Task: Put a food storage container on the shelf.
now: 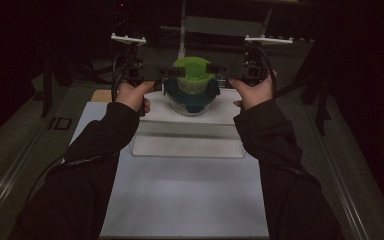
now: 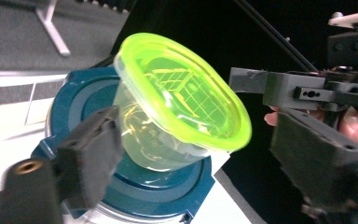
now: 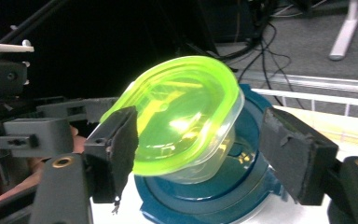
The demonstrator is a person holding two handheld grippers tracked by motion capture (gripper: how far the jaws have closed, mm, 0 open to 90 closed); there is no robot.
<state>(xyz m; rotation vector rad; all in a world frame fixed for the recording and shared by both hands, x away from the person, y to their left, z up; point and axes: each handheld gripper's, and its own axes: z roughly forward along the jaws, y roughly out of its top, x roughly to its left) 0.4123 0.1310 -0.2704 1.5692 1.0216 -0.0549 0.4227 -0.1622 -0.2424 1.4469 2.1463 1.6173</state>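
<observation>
green-lid tub [image 1: 192, 75] atop teal container [image 1: 192, 97] | between both tools | left tool [image 1: 161, 76], right tool [image 1: 219, 75] released

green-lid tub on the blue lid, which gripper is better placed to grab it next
Right, probably: the right gripper has its open jaws on both sides of the green-lid tub; the left gripper does too, less squarely.

My worktop [image 1: 190, 200] is white, with a raised white platform [image 1: 190, 142] lying at its far end. On that platform stands the teal-lidded container [image 1: 192, 97], a green-lidded tub [image 1: 194, 75] resting tilted on top.
</observation>
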